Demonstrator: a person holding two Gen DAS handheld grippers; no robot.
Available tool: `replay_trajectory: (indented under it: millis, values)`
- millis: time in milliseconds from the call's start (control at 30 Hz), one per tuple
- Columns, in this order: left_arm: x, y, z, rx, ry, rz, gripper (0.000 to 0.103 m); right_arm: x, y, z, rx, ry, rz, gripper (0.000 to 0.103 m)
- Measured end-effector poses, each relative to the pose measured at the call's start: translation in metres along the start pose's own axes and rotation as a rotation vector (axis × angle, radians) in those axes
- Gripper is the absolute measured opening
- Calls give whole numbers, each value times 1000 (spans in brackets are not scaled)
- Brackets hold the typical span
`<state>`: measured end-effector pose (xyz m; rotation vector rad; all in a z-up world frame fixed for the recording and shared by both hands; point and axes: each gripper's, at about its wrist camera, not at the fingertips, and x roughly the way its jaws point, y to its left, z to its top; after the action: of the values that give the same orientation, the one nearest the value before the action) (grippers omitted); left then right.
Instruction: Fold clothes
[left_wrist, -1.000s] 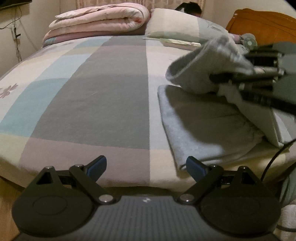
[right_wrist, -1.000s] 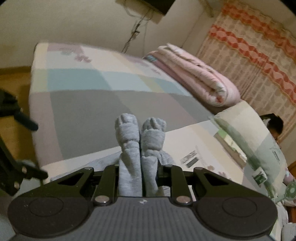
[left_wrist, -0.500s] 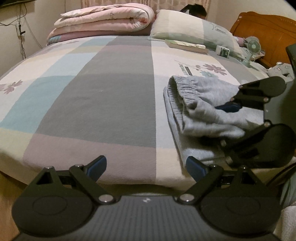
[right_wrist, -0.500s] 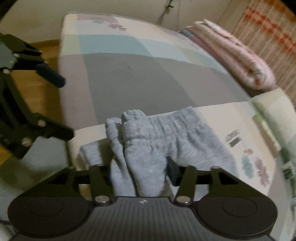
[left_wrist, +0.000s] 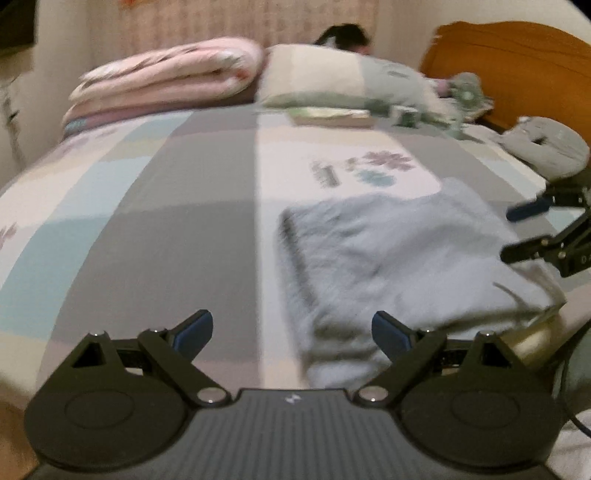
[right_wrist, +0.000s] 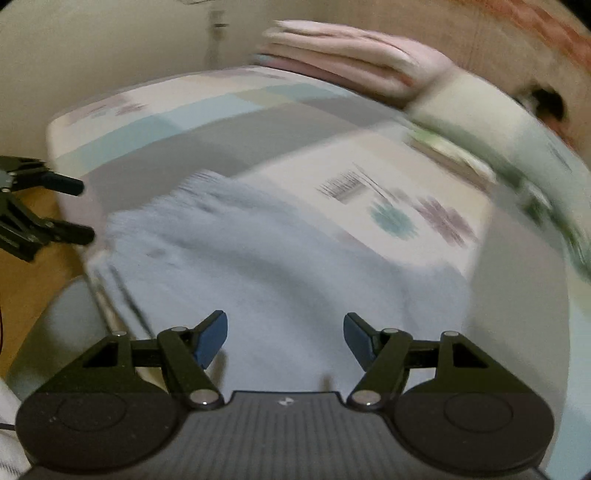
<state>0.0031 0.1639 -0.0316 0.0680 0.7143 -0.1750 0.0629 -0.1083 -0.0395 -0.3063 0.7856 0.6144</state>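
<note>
Grey fleece trousers (right_wrist: 280, 266) lie folded on the patchwork bedspread (left_wrist: 147, 229); right gripper (right_wrist: 284, 339), jaws just opened, and left gripper (left_wrist: 291, 332) both gape empty.

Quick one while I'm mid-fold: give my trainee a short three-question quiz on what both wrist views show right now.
1. True or false: the right tongs are clamped on the grey sweatpants.
2. Multiple choice: the sweatpants lie on A) the wooden floor, B) the patchwork bedspread, C) the pillow.
3. Fill in: the rolled pink item at the far end of the bed is a ____.

Key
1. False. The right tongs have just been opening, and their jaws stand apart with nothing pinched; the left tongs are open too.
2. B, near the bed's front edge.
3. Quilt, beside the pillow.
</note>
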Motion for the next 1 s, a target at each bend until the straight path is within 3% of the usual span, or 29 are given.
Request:
replay_trajectory:
  millis: [133,233,333,433,600,700,867,1000]
  values:
    - [21,-33,28,92,-40,-60,95,-2,-28,-33,91,29,32,74]
    - [46,-50,35,108,7,-115,96,8,-33,-52,122,67,35,74]
    - [63,-56,16,131,93,-104,96,13,-33,-71,163,60,73,75]
    - [61,-52,-9,122,128,-86,101,7,-43,-83,217,31,110,75]
    - [45,-41,-13,115,190,-68,102,-2,-46,-72,216,-8,94,75]
    - [36,-43,10,135,134,-59,102,-6,-33,-49,142,-76,78,75]
    - [27,-55,51,190,26,-69,102,18,-1,-12,-5,-114,104,75]
    - [38,-75,76,219,-14,-155,102,41,28,-12,-78,-50,242,75]
